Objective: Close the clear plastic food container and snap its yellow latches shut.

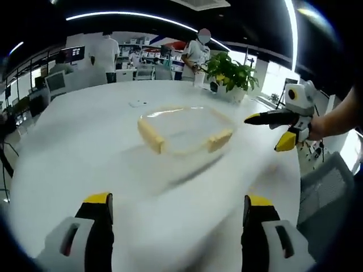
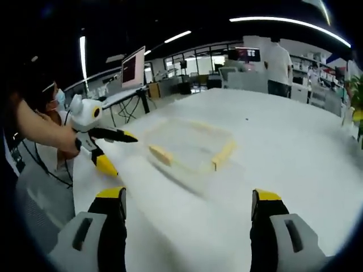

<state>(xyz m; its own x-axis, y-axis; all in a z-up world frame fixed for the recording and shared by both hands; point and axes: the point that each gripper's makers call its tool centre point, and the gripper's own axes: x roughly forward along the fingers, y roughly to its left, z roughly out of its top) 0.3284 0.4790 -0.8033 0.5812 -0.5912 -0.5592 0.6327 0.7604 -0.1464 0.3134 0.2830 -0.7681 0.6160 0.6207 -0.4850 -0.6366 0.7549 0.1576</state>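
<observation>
Left tongs (image 1: 177, 212) gape — container (image 1: 184, 129) beyond, potted plant (image 1: 231, 72) behind.

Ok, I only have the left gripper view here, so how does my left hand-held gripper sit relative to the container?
Observer: In the right gripper view, the left hand-held gripper shows side-on, jaws spread, beside the clear container and not touching it.
Operator: And the right one's jaws?
Observer: The right hand-held gripper is open, with bare white table between its jaws and the container ahead of them.
Operator: Anything behind my left hand?
Observer: A desk with a lit monitor stands beyond the table edge.
</observation>
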